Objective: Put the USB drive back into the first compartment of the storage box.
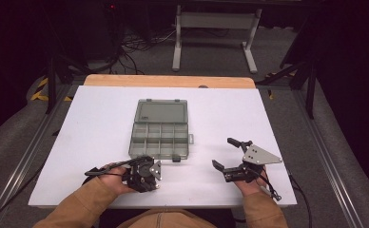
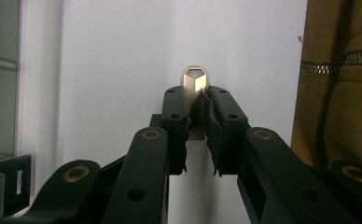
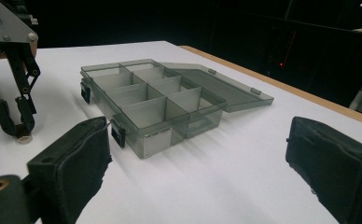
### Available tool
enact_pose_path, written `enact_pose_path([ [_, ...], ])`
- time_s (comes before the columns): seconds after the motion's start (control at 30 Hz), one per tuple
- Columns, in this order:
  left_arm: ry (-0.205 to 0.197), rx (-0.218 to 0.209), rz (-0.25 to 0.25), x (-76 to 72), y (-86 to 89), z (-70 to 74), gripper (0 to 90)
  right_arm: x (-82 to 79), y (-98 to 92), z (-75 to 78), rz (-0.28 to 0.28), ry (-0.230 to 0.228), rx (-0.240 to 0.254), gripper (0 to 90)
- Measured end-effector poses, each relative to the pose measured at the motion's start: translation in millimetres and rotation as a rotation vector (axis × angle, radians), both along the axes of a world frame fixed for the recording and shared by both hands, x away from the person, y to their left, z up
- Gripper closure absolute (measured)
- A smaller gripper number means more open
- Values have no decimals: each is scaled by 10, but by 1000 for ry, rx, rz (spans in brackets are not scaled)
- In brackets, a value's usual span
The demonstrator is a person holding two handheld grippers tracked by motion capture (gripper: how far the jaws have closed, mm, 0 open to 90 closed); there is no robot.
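A small flat pale-gold metal piece [image 2: 195,78] with a hole at its tip is pinched between the pads of my left gripper [image 2: 197,128], which is shut on it. My left gripper [image 1: 147,180] points down at the white table top [image 1: 78,142] just in front of the box. From the right gripper view, the piece [image 3: 23,138] sits at the table surface under the left gripper [image 3: 18,130]. A grey see-through compartment box [image 1: 160,140] lies open in the middle, lid [image 1: 162,113] folded back. My right gripper [image 1: 224,153] rests open to the box's right, nothing between its fingers.
The box [image 3: 151,100] has several empty compartments and dark latches on its front. A brown jacket sleeve [image 2: 342,93] lies close to the left gripper. The table's wooden far edge [image 1: 168,80] borders a dark floor with cables and a stand's legs.
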State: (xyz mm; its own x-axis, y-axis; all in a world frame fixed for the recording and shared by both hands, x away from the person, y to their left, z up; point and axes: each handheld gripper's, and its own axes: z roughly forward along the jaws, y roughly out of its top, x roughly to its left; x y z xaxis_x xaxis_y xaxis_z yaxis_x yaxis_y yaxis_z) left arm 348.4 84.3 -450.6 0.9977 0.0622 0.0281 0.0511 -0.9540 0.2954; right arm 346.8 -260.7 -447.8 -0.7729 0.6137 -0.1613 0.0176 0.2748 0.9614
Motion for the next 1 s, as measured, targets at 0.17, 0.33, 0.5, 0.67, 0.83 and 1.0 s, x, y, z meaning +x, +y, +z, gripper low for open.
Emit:
enact_pose_path([
  [0.17, -2, 4, -4, -2, -1, 3, 782, 0, 1, -1, -2, 0, -2, 70],
  [0.33, -5, -1, 0, -10, 5, 11, 782, 1, 0, -1, 0, -1, -2, 70],
  [0.5, -5, -18, -1, -25, 24, 64, 782, 2, 1, -2, 0, 2, 1, 70],
  [0.67, -17, -28, 1, -37, 43, 150, 782, 3, -1, -2, -1, 2, 3, 69],
  [0.83, -24, -40, 7, -39, 65, 219, 782, 4, -1, -3, -1, 4, 5, 69],
  [1.0, -31, -70, 17, -35, 105, 319, 782, 5, -6, -3, -2, 3, 10, 69],
])
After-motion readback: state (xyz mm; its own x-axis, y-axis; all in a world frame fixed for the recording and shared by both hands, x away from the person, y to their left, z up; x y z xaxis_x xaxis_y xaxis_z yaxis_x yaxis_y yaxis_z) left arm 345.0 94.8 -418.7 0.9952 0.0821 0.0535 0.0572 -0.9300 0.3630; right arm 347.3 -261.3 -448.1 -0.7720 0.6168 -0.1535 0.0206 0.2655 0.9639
